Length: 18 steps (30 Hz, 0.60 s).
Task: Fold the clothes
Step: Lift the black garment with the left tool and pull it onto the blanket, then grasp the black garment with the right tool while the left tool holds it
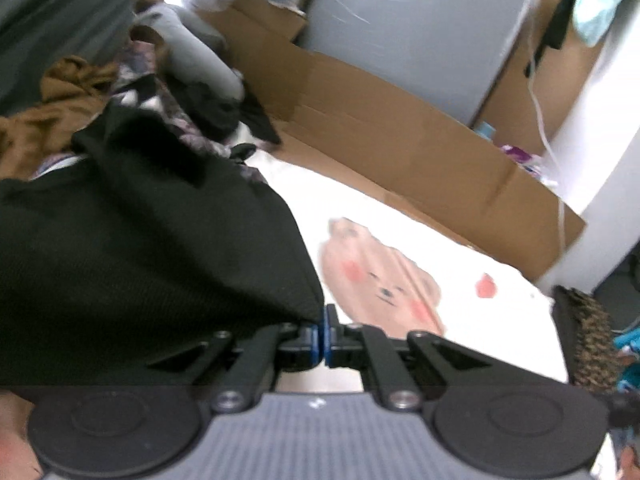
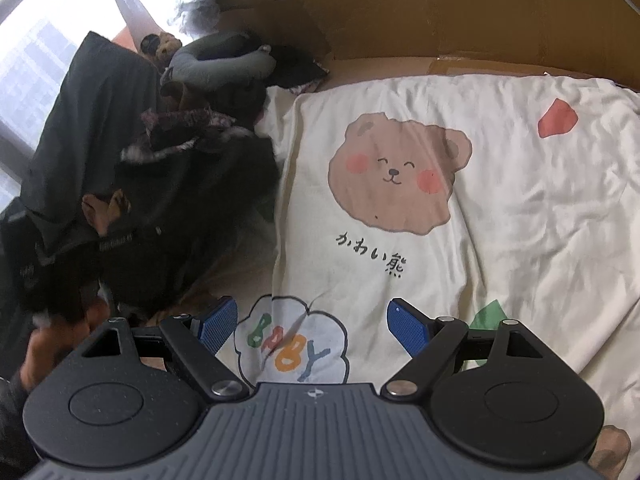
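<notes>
Left gripper (image 1: 323,322) pinching black garment (image 1: 152,240)

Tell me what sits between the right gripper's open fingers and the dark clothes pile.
Only bedding, in the right wrist view: the right gripper hangs open over the cream bear-print cover; a bare strip runs to the dark clothes pile.

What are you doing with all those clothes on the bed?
Folding laundry. The left hand-held gripper is shut on the edge of a black garment, taken from the dark clothes pile. The right hand-held gripper is open and empty above the cream bear-print blanket. Nothing is folded yet.
</notes>
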Each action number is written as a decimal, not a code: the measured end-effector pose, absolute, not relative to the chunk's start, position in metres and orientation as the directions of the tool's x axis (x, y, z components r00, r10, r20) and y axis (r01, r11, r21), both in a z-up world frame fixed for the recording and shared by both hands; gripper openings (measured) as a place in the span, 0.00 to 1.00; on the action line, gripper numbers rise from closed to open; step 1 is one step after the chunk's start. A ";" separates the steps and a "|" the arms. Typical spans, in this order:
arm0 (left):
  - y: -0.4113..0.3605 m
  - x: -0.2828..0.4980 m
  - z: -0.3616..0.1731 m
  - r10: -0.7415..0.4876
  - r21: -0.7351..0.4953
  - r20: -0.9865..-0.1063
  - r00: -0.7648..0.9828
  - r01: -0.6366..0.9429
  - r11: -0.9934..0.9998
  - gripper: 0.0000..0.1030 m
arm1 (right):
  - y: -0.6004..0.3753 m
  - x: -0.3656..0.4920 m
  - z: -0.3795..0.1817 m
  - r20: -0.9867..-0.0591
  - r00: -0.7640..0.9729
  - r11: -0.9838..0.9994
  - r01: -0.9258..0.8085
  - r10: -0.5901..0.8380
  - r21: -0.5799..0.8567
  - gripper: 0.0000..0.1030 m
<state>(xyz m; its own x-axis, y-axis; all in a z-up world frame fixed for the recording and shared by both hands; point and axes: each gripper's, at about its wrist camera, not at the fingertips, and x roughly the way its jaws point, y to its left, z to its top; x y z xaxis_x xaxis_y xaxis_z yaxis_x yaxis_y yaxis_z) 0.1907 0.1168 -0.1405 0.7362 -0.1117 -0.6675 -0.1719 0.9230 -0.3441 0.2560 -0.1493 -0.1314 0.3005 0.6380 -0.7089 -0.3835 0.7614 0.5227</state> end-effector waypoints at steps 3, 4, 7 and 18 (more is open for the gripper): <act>0.097 0.189 -0.146 -0.161 -0.392 -0.666 0.729 -0.158 0.906 0.02 | -0.154 0.260 -0.131 -0.702 0.305 0.760 -0.362 0.644 0.540 0.84; 0.089 0.188 -0.147 -0.175 -0.401 -0.666 0.725 -0.150 0.904 0.02 | -0.156 0.261 -0.131 -0.700 0.305 0.759 -0.355 0.646 0.546 0.84; 0.068 0.187 -0.151 -0.212 -0.418 -0.666 0.715 -0.123 0.900 0.01 | -0.160 0.264 -0.134 -0.699 0.302 0.759 -0.333 0.648 0.560 0.84; 0.013 0.187 -0.154 -0.306 -0.442 -0.649 0.696 -0.018 0.897 0.01 | -0.176 0.275 -0.152 -0.707 0.279 0.760 -0.231 0.650 0.608 0.84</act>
